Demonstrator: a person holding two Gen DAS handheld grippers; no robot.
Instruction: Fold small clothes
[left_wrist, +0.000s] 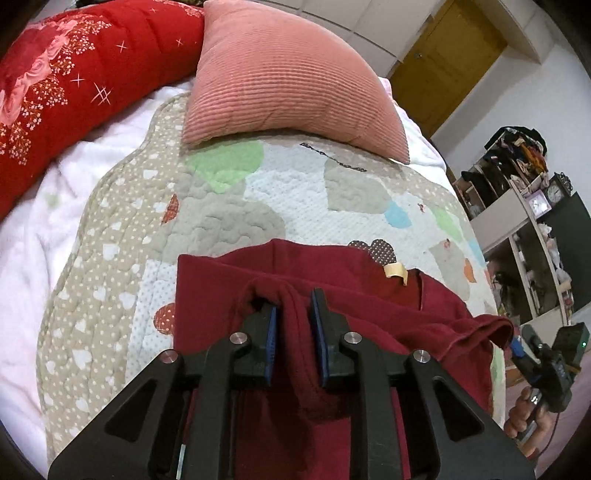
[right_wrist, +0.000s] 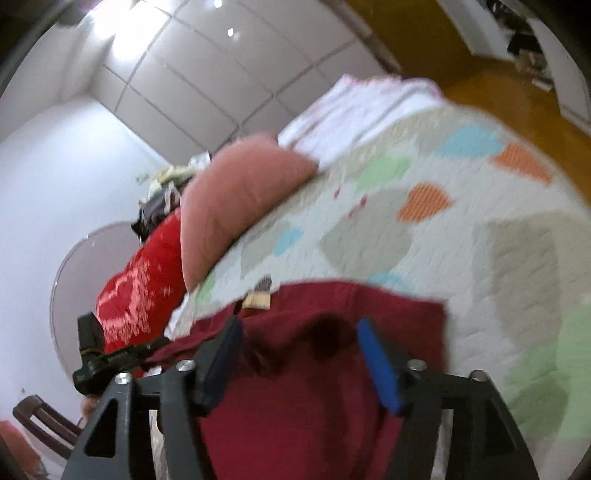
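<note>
- No legible writing appears in either view.
- A cream tag (left_wrist: 396, 274) at the neck of the dark red garment (left_wrist: 332, 280) shows no readable print.
- A dark printed strip (left_wrist: 332, 158) on the quilt (left_wrist: 258, 192), near the pink cushion (left_wrist: 288, 81), is too small to read.
- A clock face (left_wrist: 553, 192) on the shelf unit (left_wrist: 517, 221) at the far right is too small for its numerals to be read.
</note>
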